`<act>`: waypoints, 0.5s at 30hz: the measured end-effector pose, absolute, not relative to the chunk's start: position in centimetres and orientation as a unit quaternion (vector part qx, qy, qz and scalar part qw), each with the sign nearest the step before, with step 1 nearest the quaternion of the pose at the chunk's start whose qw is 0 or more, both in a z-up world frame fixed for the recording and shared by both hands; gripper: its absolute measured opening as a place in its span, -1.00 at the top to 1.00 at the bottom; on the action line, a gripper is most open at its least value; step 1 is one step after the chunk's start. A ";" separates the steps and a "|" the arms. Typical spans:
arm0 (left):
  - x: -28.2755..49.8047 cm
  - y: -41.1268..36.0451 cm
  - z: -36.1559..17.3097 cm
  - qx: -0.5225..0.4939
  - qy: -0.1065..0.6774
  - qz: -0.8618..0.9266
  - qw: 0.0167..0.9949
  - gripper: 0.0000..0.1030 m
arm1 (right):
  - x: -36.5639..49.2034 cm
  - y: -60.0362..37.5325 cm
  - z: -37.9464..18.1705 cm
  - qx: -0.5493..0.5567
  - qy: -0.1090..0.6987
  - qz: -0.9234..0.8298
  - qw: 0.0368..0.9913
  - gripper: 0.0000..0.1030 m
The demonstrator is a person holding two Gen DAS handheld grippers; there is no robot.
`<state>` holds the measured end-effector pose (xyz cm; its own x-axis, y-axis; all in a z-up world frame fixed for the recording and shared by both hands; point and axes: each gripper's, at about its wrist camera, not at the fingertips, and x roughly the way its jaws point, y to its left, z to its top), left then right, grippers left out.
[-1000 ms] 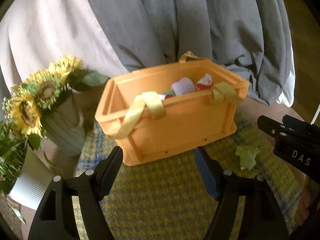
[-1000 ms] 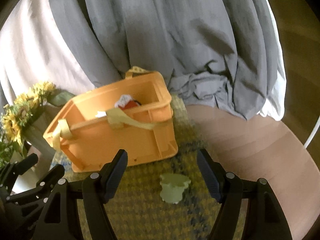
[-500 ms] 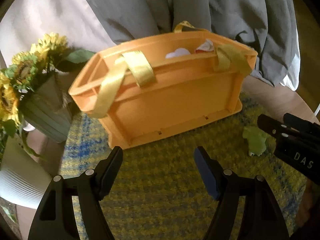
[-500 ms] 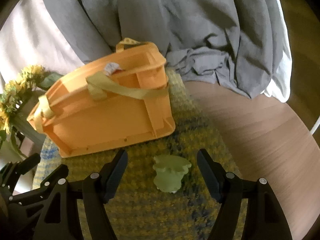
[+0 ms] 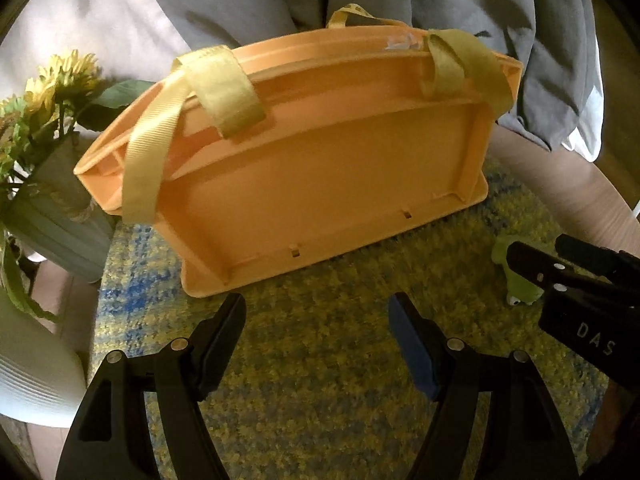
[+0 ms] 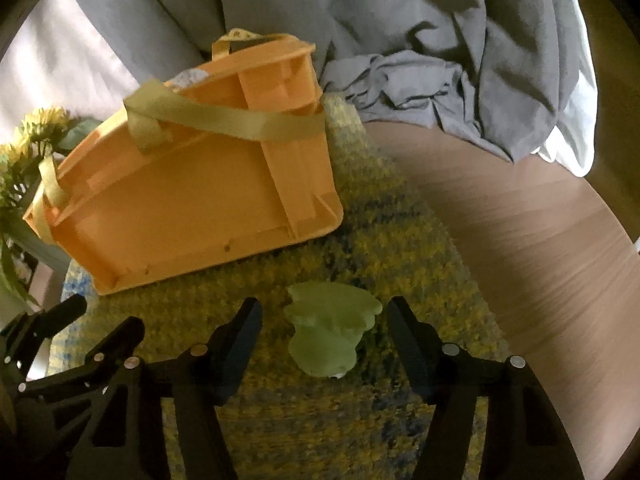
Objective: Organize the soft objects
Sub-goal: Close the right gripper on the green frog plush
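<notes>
The right gripper (image 6: 322, 314) is closing around the green frog toy (image 6: 326, 330) (pads not touching). The left gripper (image 5: 316, 312) hangs open, empty, before the orange basket (image 5: 320, 184).

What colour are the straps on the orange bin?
Pale yellow-green webbing straps on the orange bin; clearest in the left wrist view.
</notes>
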<state>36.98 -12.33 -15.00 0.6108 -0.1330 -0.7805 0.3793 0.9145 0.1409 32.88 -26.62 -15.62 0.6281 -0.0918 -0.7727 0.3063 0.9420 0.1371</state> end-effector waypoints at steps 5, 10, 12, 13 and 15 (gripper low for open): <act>37.3 -12.5 -15.1 0.149 0.418 -0.143 0.885 -0.42 | 33.2 -26.7 -16.2 0.131 0.427 -0.105 0.889 -0.08; 37.2 -12.6 -15.1 0.151 0.417 -0.141 0.885 -0.42 | 33.3 -26.6 -16.4 0.112 0.425 -0.110 0.891 0.06; 37.2 -12.5 -15.0 0.150 0.416 -0.141 0.885 -0.42 | 33.3 -26.6 -16.4 0.113 0.424 -0.110 0.892 0.06; 37.1 -12.5 -14.9 0.150 0.415 -0.141 0.886 -0.42 | 33.3 -26.6 -16.4 0.112 0.423 -0.109 0.892 0.07; 37.0 -12.6 -14.7 0.150 0.413 -0.141 0.887 -0.42 | 33.2 -26.6 -16.4 0.110 0.424 -0.109 0.892 0.08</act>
